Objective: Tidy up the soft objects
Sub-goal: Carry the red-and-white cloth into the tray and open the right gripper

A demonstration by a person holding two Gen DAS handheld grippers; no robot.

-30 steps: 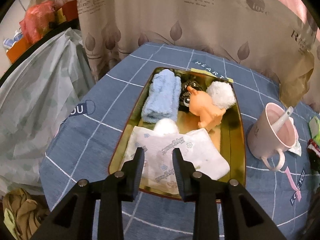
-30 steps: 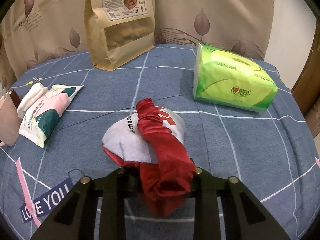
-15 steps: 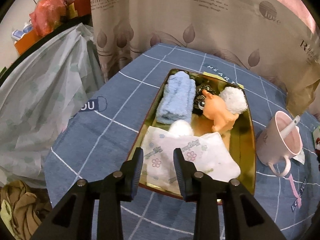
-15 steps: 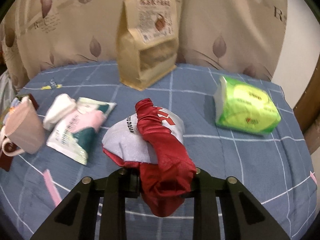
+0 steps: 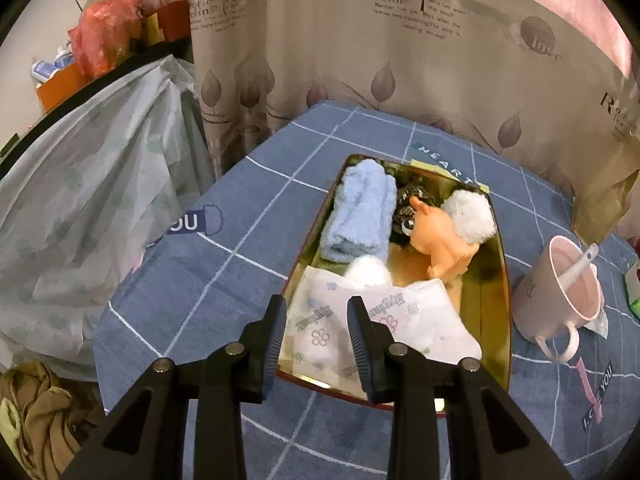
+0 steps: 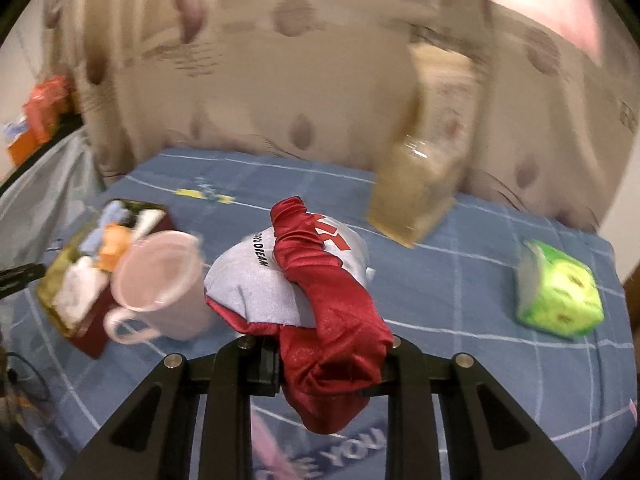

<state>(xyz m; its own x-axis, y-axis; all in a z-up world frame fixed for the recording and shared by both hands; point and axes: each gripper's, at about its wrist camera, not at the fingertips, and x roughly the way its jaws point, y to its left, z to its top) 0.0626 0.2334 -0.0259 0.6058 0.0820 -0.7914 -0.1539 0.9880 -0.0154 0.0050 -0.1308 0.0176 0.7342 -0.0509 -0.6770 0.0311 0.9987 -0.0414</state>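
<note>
Blue checked tablecloth (image 5: 208,272); left gripper (image 5: 317,334) spread, empty, above tin tray (image 5: 498,312); right gripper (image 6: 328,364) pinching red-white cloth (image 6: 312,280).

Each gripper, left (image 5: 316,332) and right (image 6: 328,364), is matte black with angular struts and silver round screws.

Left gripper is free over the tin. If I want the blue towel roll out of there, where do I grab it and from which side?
Grip the blue towel roll across its middle, coming from above with the open left gripper. It lies lengthwise along the gold tin's left wall, so one finger must slip between roll and wall, the other on the side facing the orange toy. I'd avoid its ends, which look likelier to unroll.
</note>
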